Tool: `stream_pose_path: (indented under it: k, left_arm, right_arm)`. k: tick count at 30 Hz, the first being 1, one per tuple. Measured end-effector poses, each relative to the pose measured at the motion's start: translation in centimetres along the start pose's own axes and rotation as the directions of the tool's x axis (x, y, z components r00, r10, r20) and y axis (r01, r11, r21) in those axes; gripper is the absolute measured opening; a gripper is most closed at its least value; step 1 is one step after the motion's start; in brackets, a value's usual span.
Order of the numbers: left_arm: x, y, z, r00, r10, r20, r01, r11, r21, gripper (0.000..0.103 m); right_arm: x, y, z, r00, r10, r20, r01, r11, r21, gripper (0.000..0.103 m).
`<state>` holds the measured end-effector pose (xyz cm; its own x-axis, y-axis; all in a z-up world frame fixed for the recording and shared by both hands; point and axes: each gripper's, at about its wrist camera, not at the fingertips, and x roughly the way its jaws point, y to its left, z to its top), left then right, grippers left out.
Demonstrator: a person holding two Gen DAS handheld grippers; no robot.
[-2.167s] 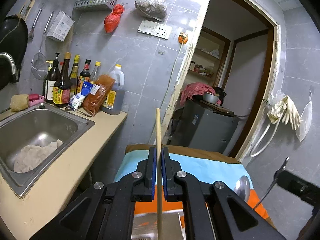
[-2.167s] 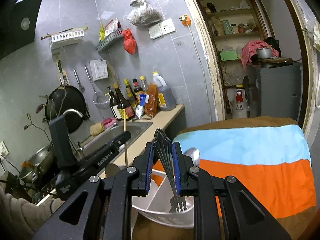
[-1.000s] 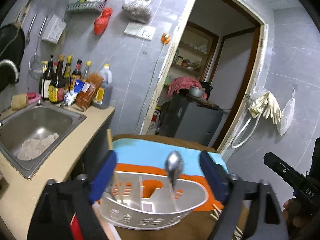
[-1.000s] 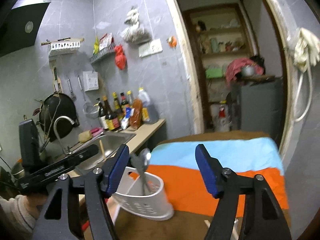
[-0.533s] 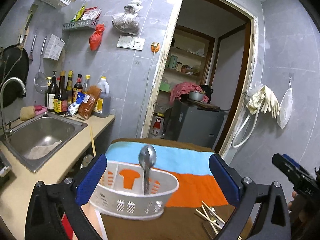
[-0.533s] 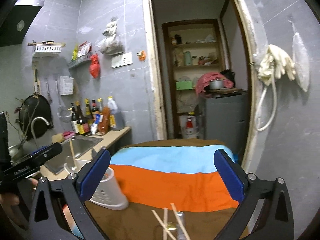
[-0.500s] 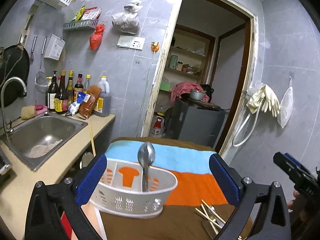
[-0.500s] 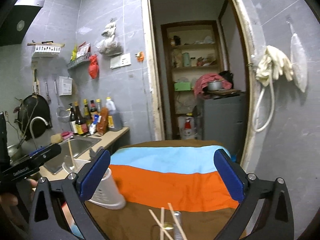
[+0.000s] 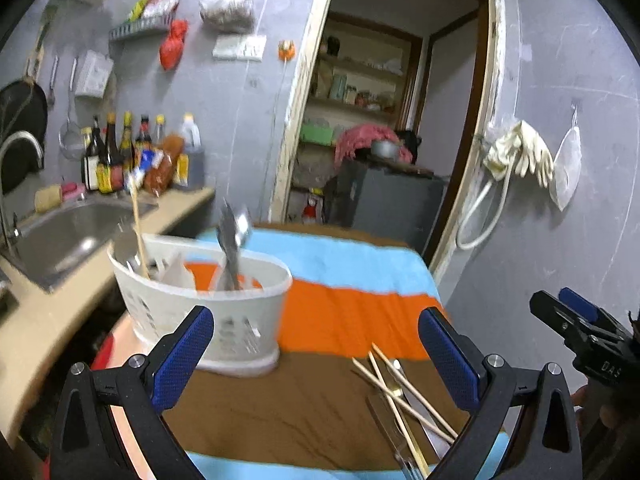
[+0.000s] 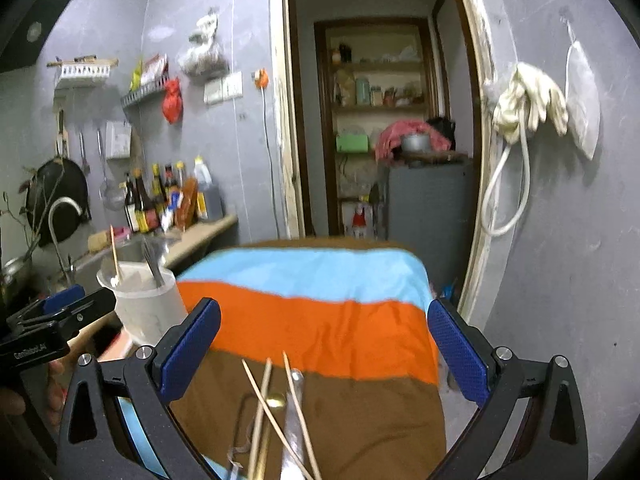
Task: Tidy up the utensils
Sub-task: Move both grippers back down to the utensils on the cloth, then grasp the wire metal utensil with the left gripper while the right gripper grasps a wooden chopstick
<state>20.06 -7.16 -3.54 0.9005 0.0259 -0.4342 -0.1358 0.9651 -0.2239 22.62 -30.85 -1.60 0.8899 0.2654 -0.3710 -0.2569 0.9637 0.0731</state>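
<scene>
A white perforated utensil caddy stands at the table's left edge on the striped cloth. It holds one wooden chopstick in the left compartment and a metal spoon and fork in the middle. It also shows in the right wrist view. Loose chopsticks and metal cutlery lie on the brown stripe, also seen from the right wrist. My left gripper is open and empty, behind the caddy. My right gripper is open and empty above the loose utensils.
A counter with a steel sink and sauce bottles runs along the left. A doorway with a grey cabinet lies beyond the table. Gloves and a hose hang on the right wall.
Both grippers let go of the chopstick and the fork into the caddy, opened wide and drew back. The left gripper has since shifted right and lower; the right has tilted down over the loose utensils.
</scene>
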Motion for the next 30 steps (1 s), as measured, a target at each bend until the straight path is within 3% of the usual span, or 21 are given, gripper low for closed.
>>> stream_pose_path:
  k: [8,10,12,14,18,23,30]
  left_arm:
    - [4.2,-0.7,-3.8,0.98,-0.059,-0.192,0.046,0.997,-0.069,0.103]
    - [5.2,-1.0,-4.7,0.969,-0.078,-0.235,0.061,0.995,-0.078,0.103]
    - [6.0,-1.3,-5.5,0.96,-0.091,-0.266,0.072,0.994,-0.08,0.102]
    - [6.9,-1.8,-6.1,0.949,-0.102,-0.3,0.083,0.994,-0.075,0.1]
    - [8.5,-2.6,-7.1,0.92,-0.13,-0.37,0.112,0.991,-0.071,0.087]
    - [10.7,-3.5,-8.5,0.866,-0.168,-0.472,0.144,0.986,-0.086,0.064]
    - [11.8,-3.8,-8.8,0.831,-0.237,-0.504,0.194,0.971,-0.136,0.032]
  right_arm:
    - [4.4,-3.0,-3.8,0.981,0.084,-0.172,-0.084,0.996,0.01,0.1]
    - [5.7,-3.4,-4.8,0.972,0.107,-0.209,-0.105,0.994,0.022,0.086]
    - [6.7,-3.6,-5.8,0.962,0.118,-0.246,-0.114,0.993,0.029,0.063]
    - [8.0,-3.8,-6.9,0.947,0.145,-0.287,-0.139,0.989,0.043,0.056]
    - [9.4,-3.6,-8.3,0.926,0.18,-0.332,-0.178,0.983,0.037,0.043]
    - [10.5,-3.6,-9.4,0.907,0.2,-0.372,-0.194,0.98,0.053,0.043]
    - [11.4,-3.8,-9.9,0.89,0.216,-0.401,-0.2,0.976,0.083,0.043]
